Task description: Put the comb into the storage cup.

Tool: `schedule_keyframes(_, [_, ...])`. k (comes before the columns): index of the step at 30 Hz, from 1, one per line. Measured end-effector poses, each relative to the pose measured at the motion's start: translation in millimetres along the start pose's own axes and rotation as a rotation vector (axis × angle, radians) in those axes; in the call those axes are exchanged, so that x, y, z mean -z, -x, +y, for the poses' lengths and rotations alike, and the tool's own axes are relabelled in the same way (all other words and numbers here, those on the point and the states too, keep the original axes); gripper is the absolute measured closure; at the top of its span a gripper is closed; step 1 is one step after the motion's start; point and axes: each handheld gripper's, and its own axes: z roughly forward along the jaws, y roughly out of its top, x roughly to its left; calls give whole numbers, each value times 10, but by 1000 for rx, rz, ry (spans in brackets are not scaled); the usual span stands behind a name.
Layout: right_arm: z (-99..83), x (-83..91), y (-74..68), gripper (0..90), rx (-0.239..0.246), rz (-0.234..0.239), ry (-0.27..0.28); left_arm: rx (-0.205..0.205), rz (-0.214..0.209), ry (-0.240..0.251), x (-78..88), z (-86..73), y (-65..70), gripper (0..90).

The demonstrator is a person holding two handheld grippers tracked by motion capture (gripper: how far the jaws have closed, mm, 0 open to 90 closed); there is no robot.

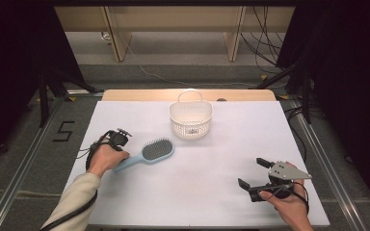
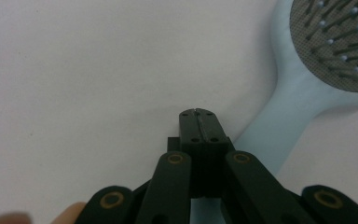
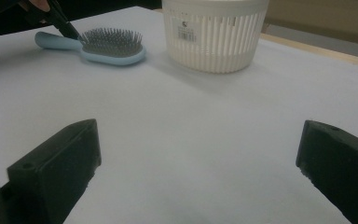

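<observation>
A light blue hairbrush lies bristles up on the white table, left of the middle. My left gripper points down beside its handle, near the neck. Its jaws are shut together with nothing between them, and the handle passes just to their right. From the right gripper view that gripper's tips stand right at the brush, and contact is unclear. My right gripper rests near the front right edge, its jaws wide open and empty.
A white slatted basket with a handle stands at the middle back of the table, its wall just right of the brush head. Bare table lies between the right gripper and the basket. Dark stands and cables flank the table.
</observation>
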Motion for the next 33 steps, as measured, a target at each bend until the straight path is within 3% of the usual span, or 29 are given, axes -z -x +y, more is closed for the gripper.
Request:
schedule_keyframes(21, [5,11,-4,4,-2,-5,4,8,-22,-28,66,-105,167,900])
schedule_keyframes(33, [7,10,-5,4,-1,-4,5,-17,-25,-39,94,-149,262,900])
